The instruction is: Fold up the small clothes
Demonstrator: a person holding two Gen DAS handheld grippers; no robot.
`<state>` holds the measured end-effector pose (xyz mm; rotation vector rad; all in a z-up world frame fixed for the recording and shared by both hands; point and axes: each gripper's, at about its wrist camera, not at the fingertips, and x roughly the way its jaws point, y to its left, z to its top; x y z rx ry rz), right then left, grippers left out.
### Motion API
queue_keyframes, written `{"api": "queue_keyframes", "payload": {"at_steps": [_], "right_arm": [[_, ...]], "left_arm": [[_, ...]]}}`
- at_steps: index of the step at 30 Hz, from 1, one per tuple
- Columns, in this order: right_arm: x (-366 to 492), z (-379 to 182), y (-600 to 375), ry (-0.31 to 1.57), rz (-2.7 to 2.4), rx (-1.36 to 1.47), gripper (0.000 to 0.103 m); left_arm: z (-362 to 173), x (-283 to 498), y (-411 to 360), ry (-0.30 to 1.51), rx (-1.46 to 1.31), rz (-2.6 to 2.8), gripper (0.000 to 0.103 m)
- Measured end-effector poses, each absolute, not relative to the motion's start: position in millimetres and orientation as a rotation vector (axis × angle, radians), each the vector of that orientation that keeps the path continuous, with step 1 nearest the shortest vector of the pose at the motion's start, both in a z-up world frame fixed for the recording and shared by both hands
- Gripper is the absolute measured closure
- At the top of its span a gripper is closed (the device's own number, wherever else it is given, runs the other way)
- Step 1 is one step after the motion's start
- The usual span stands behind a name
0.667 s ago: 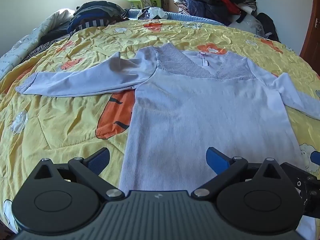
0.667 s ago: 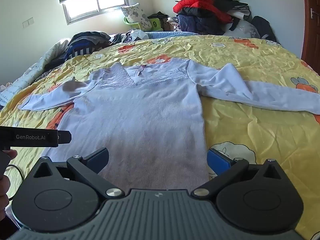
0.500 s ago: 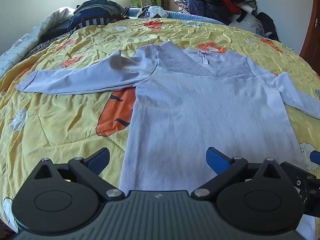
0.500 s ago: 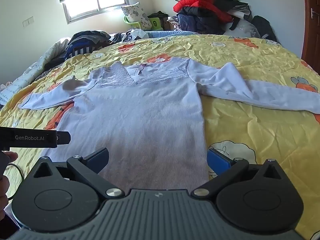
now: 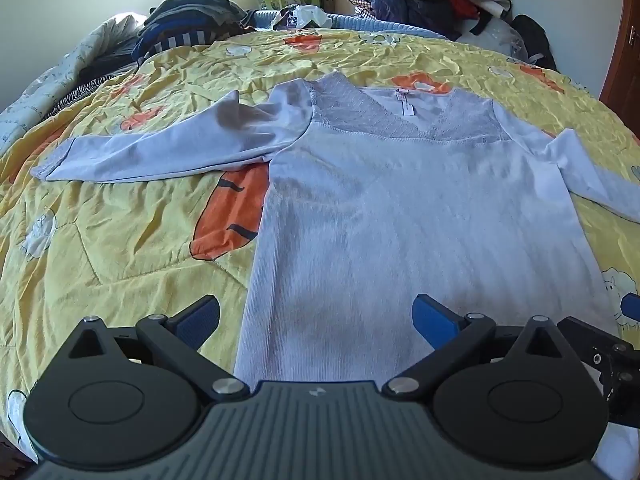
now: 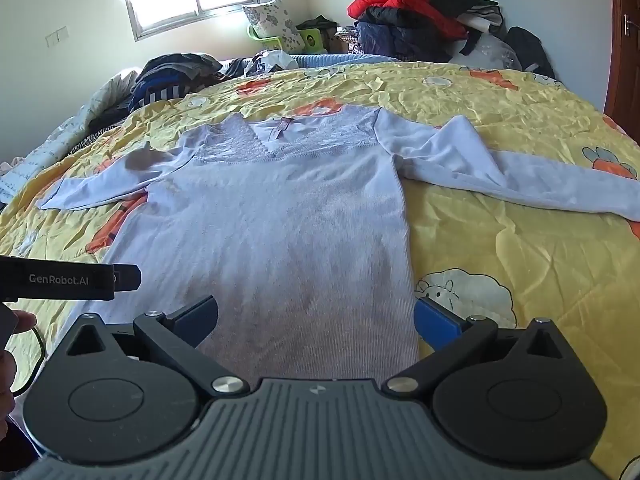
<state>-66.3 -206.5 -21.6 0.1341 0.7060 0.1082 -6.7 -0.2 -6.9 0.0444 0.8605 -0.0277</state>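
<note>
A pale lilac long-sleeved top (image 5: 400,216) lies flat on the yellow quilt, neckline away from me, both sleeves spread out to the sides; it also shows in the right wrist view (image 6: 280,224). My left gripper (image 5: 316,318) is open and empty above the hem's left part. My right gripper (image 6: 316,318) is open and empty above the hem's right part. The left sleeve (image 5: 160,148) reaches far left, the right sleeve (image 6: 520,180) far right. The left gripper's body (image 6: 68,280) shows at the left of the right wrist view.
The yellow cartoon-print quilt (image 5: 120,240) covers the bed. A pile of dark clothes (image 5: 188,20) lies at the back left. A heap of red and dark jackets (image 6: 412,24) stands at the back right. A pillow (image 6: 272,24) leans by the window.
Both grippers have drifted slightly forward and lower over the top's hem. The jaws stay open. The top has not moved.
</note>
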Motion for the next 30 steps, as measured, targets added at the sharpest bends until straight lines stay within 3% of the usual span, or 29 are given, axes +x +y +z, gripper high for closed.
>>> {"api": "queue_keyframes", "payload": {"at_steps": [30], "right_arm": [[-64.0,-21.2,-208.9,0.719,0.107,0.139,0.000]], "left_arm": [[-9.6,-7.2,-3.3,0.867,0.054,-0.028,0.000]]}}
